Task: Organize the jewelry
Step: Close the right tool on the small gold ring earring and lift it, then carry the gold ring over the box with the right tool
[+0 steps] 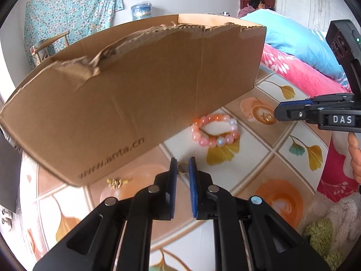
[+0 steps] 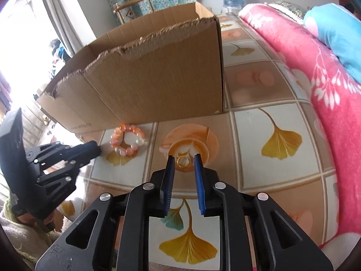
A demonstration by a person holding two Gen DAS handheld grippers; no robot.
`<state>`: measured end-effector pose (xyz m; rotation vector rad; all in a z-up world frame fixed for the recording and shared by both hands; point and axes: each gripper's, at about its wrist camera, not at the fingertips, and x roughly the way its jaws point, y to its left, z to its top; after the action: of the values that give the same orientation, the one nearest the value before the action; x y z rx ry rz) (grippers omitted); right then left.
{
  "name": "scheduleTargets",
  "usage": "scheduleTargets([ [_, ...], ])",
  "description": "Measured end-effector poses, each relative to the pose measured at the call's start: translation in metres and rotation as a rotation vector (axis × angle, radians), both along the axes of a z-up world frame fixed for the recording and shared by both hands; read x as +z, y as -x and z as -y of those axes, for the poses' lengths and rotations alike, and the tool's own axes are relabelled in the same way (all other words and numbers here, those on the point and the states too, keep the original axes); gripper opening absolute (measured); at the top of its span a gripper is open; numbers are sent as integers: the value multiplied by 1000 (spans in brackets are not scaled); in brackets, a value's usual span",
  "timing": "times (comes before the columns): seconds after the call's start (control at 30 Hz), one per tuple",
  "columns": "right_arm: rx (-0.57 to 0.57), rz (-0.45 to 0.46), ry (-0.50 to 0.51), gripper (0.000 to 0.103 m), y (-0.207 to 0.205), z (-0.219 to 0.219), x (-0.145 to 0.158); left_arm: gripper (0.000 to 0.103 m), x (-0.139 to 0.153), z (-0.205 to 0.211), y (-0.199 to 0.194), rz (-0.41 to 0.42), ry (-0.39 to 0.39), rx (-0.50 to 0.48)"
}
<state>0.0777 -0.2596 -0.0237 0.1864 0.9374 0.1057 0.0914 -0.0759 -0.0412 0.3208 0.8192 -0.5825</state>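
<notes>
Item 1: first gold ring (image 1: 182, 168), small, metal, on the tabletop close under the long wall of the box. It is pinched between the blue pads of the left tongs (image 1: 182, 164), which are drawn nearly together on it.

Item 2: second gold ring (image 2: 183, 161), small, lying on a printed coffee-cup motif of the table cover. It lies between the tips of the right tongs (image 2: 183, 158), which stand spread, pads clear of the ring on both sides. In the left wrist view the same ring (image 1: 268, 118) shows just at the tip of the right tongs (image 1: 276, 113).

Item 3: round bracelet of pink, orange and white beads (image 1: 214, 131), flat on the cover between the two rings, touching or nearly touching the foot of the box.

Item 4: small gold ornament (image 1: 116, 183), shape unclear, near the box corner, left of the first gold ring.

Item 5: brown cardboard box (image 1: 135, 90), open, torn upper edge, printed lettering along the base.

Item 6: tabletop (image 2: 270, 169), covered in a tile pattern of ginkgo leaves and cups.

Item 7: pink floral blanket (image 2: 327, 79) with blue bedding along the right edge of the tabletop
</notes>
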Motion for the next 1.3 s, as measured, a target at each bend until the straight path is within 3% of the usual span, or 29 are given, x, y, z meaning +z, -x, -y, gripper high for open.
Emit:
scheduleTargets([
  [0.3, 38, -11, 160, 19, -8, -30, -6, 10, -1, -5, 5, 3, 0, 19],
  [0.5, 53, -5, 217, 10, -7, -48, -6, 10, -1, -5, 6, 4, 1, 19],
  [1.07, 21, 23, 139, 8, -5, -22, 6, 10, 2, -10, 5, -4, 16, 29],
  [1.3, 29, 66, 115, 8, 6, -20, 27, 10, 24, -19, 15, 21, 53, 5],
])
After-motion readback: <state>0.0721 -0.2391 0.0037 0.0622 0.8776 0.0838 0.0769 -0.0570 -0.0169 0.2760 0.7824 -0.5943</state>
